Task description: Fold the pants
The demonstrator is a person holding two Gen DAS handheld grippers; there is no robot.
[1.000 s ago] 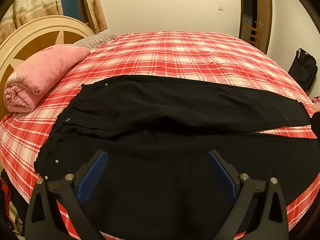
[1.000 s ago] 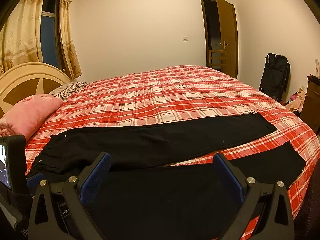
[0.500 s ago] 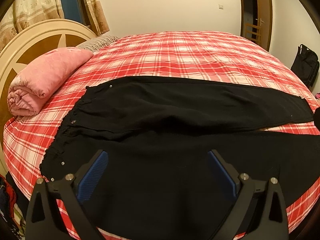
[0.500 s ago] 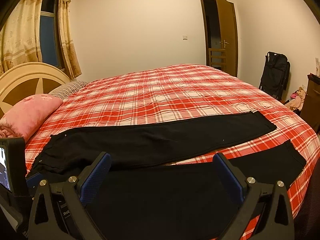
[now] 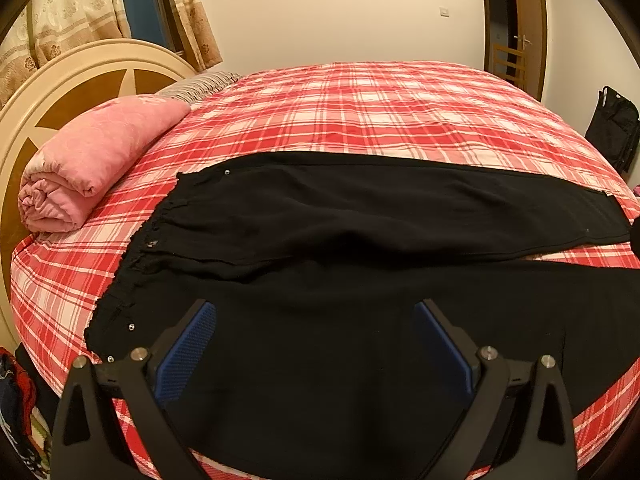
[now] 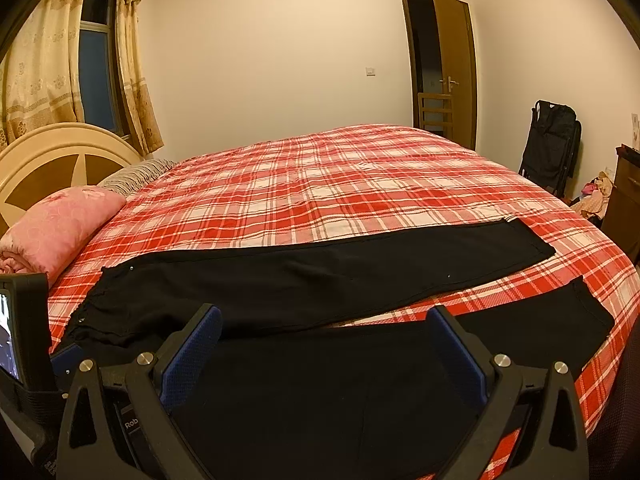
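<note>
Black pants (image 5: 360,216) lie spread flat on a red plaid bed (image 5: 380,120), waistband at the left, both legs running right. In the right wrist view the pants (image 6: 320,280) show their two leg ends apart near the bed's right edge. My left gripper (image 5: 314,344) hovers open over the near leg beside the waistband, nothing between its blue pads. My right gripper (image 6: 326,350) is open too, above the middle of the near leg. The left gripper's body (image 6: 28,332) shows at the left edge of the right wrist view.
A rolled pink blanket (image 5: 92,160) rests by the cream headboard (image 5: 68,84) at the left, with a striped pillow (image 5: 200,84) behind it. A black bag (image 6: 552,144) and a wooden cabinet (image 6: 624,200) stand right of the bed. An open door (image 6: 452,64) is at the back.
The left wrist view has shifted slightly, so the waistband and pink blanket sit a little further right in frame. The right gripper has barely moved. The pants lie unchanged.
</note>
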